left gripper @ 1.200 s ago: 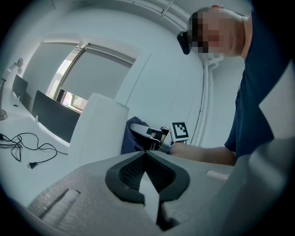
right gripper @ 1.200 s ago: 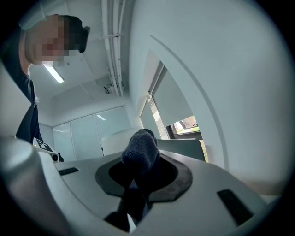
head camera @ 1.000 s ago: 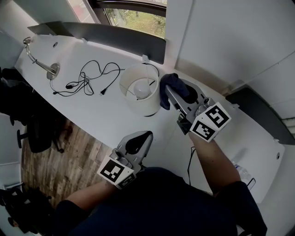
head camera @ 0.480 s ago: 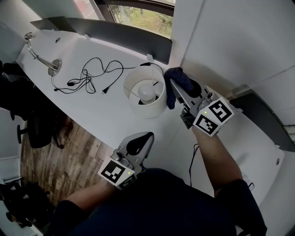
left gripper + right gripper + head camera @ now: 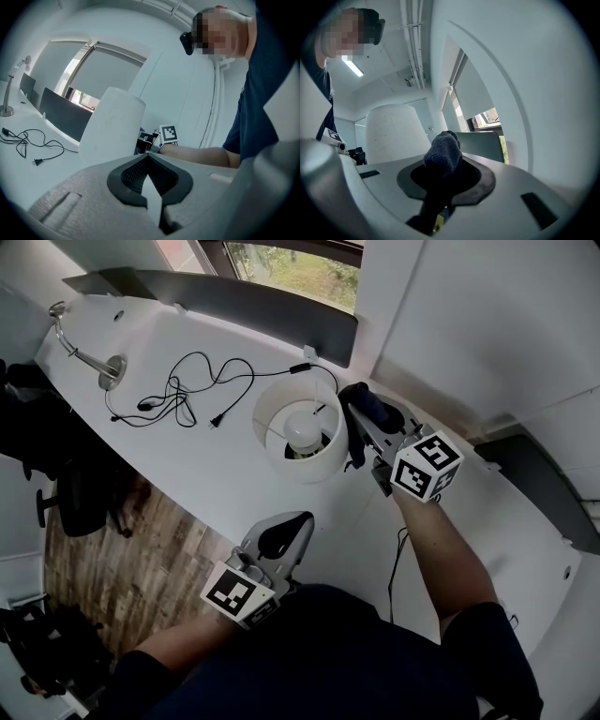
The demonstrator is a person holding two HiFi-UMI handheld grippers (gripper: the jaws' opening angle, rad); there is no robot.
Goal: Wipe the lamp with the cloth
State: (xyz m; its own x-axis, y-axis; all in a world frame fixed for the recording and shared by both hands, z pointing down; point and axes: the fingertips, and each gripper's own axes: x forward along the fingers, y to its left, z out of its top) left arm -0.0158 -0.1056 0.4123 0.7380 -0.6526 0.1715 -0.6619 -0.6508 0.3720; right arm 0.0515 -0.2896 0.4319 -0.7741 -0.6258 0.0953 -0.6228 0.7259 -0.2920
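A white drum-shade lamp (image 5: pixel 300 439) stands upright on the white desk (image 5: pixel 216 474), its bulb (image 5: pixel 302 429) visible from above. My right gripper (image 5: pixel 360 415) is shut on a dark blue cloth (image 5: pixel 359 407), held against the shade's right side. In the right gripper view the cloth (image 5: pixel 443 154) bulges out between the jaws, with the shade (image 5: pixel 393 133) to the left. My left gripper (image 5: pixel 286 531) hangs near the desk's front edge, shut and empty, away from the lamp. The left gripper view shows the shade (image 5: pixel 112 124) just ahead of it.
A tangled black power cord (image 5: pixel 178 395) with a plug lies left of the lamp. A metal desk lamp (image 5: pixel 89 362) stands at the far left. A dark screen panel (image 5: pixel 244 306) runs along the desk's back. Wooden floor (image 5: pixel 122 559) shows below the front edge.
My right gripper with the cloth has moved up along the right side of the shade toward its far rim. The left gripper has stayed put.
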